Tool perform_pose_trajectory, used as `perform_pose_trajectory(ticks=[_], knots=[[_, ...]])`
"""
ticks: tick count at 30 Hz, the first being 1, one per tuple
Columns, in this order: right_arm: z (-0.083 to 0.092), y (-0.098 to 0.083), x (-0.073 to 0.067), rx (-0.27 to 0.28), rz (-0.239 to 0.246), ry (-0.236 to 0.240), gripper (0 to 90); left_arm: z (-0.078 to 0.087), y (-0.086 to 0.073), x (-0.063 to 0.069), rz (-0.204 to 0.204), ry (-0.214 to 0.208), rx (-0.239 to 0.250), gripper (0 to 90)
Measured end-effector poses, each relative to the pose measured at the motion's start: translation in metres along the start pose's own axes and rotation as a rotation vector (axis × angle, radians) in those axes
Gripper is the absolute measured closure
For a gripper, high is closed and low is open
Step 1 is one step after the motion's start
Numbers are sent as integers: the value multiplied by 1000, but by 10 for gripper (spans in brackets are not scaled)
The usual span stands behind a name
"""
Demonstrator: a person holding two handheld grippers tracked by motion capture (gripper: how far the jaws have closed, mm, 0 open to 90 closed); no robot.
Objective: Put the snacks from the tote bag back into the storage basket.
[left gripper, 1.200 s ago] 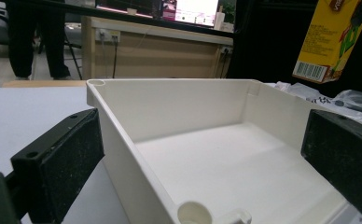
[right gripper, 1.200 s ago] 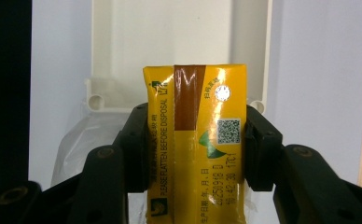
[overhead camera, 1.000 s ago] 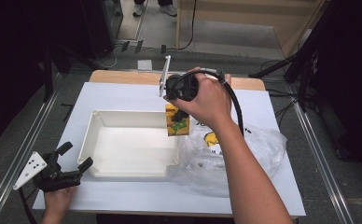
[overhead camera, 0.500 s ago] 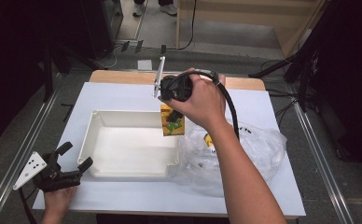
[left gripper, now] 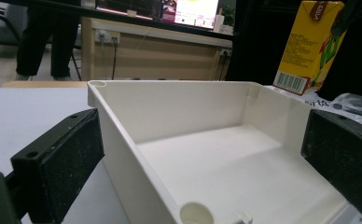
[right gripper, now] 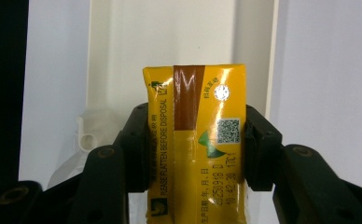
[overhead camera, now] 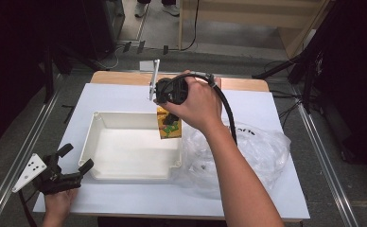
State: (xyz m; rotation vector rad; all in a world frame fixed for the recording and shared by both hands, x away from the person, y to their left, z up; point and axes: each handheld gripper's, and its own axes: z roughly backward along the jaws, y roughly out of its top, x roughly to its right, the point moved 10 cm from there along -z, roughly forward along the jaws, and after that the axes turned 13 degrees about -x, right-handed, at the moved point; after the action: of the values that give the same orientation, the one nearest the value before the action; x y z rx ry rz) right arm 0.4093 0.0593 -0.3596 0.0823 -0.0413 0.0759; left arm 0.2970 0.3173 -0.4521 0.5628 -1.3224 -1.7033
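My right gripper [overhead camera: 168, 109] clamps the yellow cardboard juice carton [overhead camera: 169, 125], held above the right edge of the white plastic tray [overhead camera: 96, 142], which looks empty. Pick done; lowering and release left, I judge. My left gripper [overhead camera: 75, 161] idles open at the tray's near-left corner.

Juice carton [right gripper: 195, 140]: printed "PLEASE FLATTEN BEFORE DISPOSAL"; a QR code; a barcode on its side in the left gripper view.
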Motion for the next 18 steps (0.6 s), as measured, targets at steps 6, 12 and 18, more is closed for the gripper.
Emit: perform_pose_trajectory(ticks=[6, 12, 18], knots=[[-5, 3, 0, -4, -4, 4, 542, 0, 0, 0, 0, 0, 2, 0], [-12, 5, 2, 1, -16, 6, 541, 0, 0, 0, 1, -2, 2, 0], [-19, 5, 3, 10, -20, 6, 541, 0, 0, 0, 0, -2, 1, 0]])
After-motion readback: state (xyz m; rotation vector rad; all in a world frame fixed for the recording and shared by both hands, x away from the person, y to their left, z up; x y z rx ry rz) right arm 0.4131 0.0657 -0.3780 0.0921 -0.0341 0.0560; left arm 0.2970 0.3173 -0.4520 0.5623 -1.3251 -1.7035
